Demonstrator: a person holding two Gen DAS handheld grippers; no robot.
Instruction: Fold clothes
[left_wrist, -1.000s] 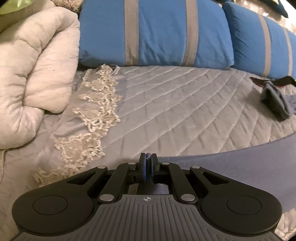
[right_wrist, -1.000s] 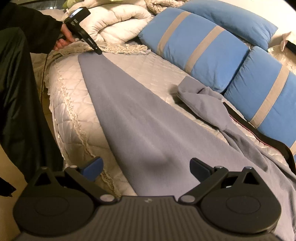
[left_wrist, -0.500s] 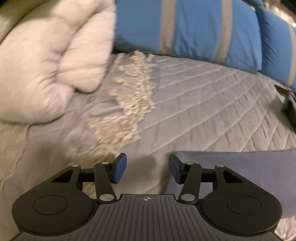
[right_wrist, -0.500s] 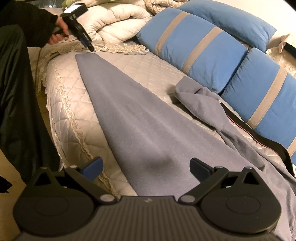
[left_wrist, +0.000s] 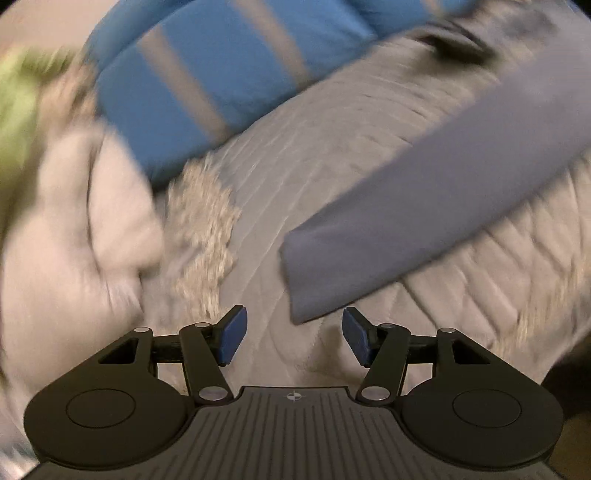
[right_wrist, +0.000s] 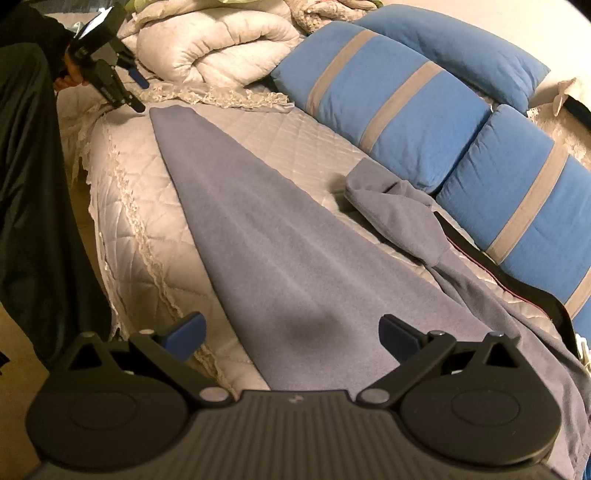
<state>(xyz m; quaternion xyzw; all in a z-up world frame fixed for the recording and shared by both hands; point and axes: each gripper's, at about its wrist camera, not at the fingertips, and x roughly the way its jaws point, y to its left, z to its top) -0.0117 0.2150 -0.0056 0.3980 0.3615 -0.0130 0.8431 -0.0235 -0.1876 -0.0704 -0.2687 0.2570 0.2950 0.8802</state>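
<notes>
A long grey-blue garment (right_wrist: 288, 251) lies stretched flat along the quilted bed, with a bunched part (right_wrist: 391, 206) near the pillows. Its narrow end (left_wrist: 369, 258) shows in the blurred left wrist view, lying just ahead of my left gripper (left_wrist: 291, 339), which is open and holds nothing. In the right wrist view the left gripper (right_wrist: 136, 96) hovers just off that far end, apart from the cloth. My right gripper (right_wrist: 291, 332) stands open above the garment's wide near part, nothing between its fingers.
Blue pillows with grey stripes (right_wrist: 391, 96) line the back of the bed. A rolled white duvet (right_wrist: 218, 48) sits at the far end beside lace trim (right_wrist: 221, 98). A black strap (right_wrist: 509, 284) lies along the pillows. A person's dark clothing (right_wrist: 33, 206) stands at the left bed edge.
My left gripper, shut on the garment's end a second ago, opened and let it go, then drew back and tilted. The garment now lies flat. The right gripper stayed open and still.
</notes>
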